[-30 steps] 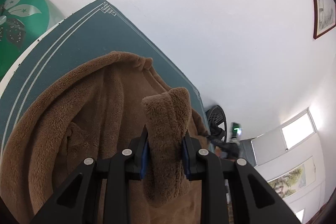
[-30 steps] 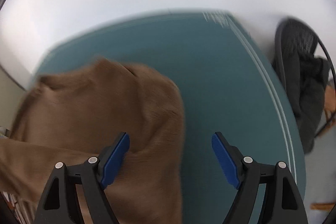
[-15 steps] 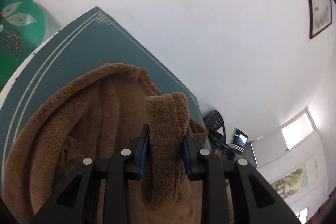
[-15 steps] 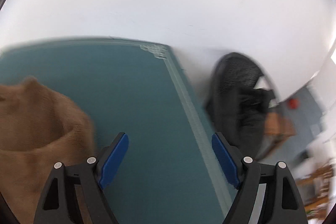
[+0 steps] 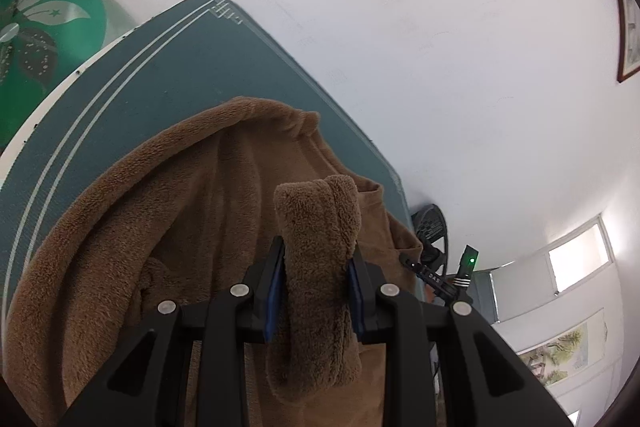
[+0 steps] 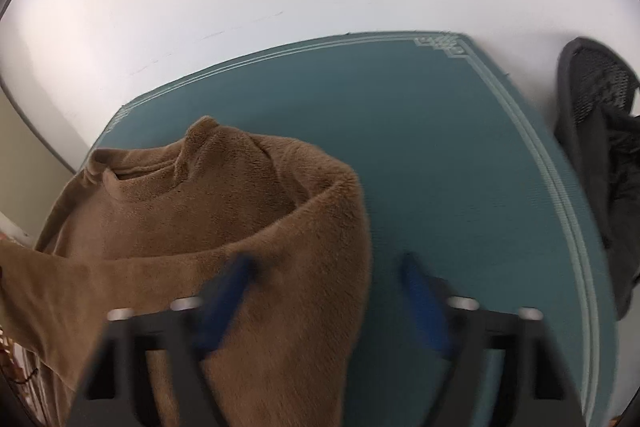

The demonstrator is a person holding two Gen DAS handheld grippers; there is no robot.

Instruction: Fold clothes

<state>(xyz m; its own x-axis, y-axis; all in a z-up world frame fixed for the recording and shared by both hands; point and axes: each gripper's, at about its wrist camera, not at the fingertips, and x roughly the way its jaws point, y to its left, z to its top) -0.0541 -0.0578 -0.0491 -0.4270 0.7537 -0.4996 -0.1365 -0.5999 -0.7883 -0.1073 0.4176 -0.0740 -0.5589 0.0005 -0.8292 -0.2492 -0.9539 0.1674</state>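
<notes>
On the teal mat (image 6: 440,155) lies the brown fleece sweater (image 6: 224,203), bunched and partly doubled over, its ribbed neckline turned toward the far wall. The left tongs (image 5: 316,291) are clamped tight on a thick roll of that fleece, the blue pads pressing in from both sides so that the plush stands up above them in a rounded hump and hangs below them as well. The right tongs (image 6: 324,291) stand wide apart and hold nothing; they are smeared with blur, one blue pad over the sweater's folded edge and the other over bare mat (whether the near pad brushes the cloth I cannot tell).

From the left wrist you get things the other view lacks: a green round panel (image 5: 44,27) with a white flower emblem off the mat's far corner, a framed picture (image 5: 628,35) high on the white wall, bright windows, and a small black device with a green light (image 5: 470,261). The right wrist alone gives the neckline and a long sleeve trailing off to the left, plus a black mesh chair (image 6: 596,131) draped with dark clothing beside the mat's edge. The mat is finely ribbed, bordered with pale double lines and a key-pattern corner.
</notes>
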